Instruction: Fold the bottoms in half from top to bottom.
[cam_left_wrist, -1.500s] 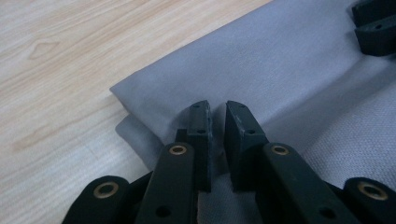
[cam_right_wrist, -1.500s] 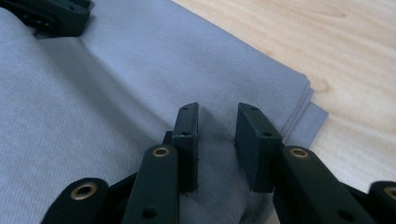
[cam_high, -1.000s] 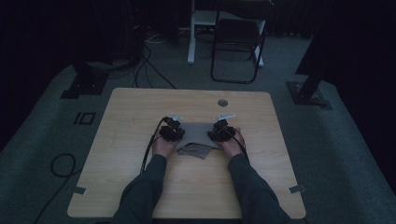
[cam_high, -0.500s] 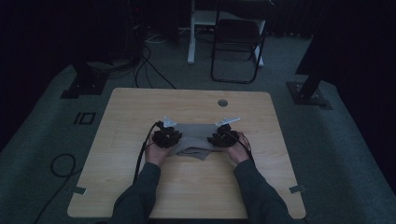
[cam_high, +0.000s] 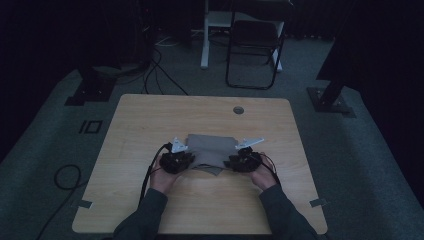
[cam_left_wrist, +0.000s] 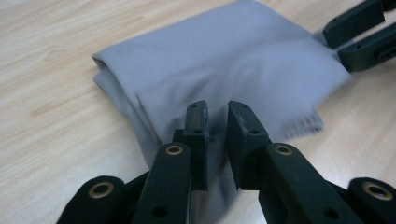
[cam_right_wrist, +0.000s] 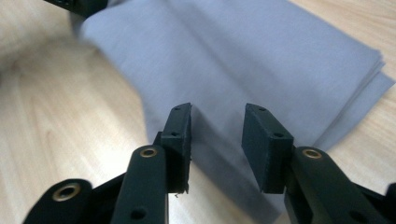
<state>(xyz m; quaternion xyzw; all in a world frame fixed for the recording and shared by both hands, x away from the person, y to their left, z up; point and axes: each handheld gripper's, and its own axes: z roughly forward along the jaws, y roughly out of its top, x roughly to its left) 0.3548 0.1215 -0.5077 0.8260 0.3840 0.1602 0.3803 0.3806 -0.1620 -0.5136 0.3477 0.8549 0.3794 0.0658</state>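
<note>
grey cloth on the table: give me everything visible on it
The grey cloth is a thin, soft-looking fabric folded into a rough rectangle of several layers, stacked edges visible at one side. It lies flat on the wooden table, near its middle, with a looser corner poking out toward the person. The left tool and right tool sit over its two ends, jaws parted.

Changes since one second ago, high view:
- Left gripper (cam_high: 176, 161) and right gripper (cam_high: 245, 161): both drawn back toward the table's near edge and spread wider apart
- Grey cloth (cam_high: 210, 150): bare folded area between them larger; apparently pulled nearer, though dim light blurs its edges
- Right gripper jaws: just been opening, cloth beneath them (cam_right_wrist: 261, 60)
</note>
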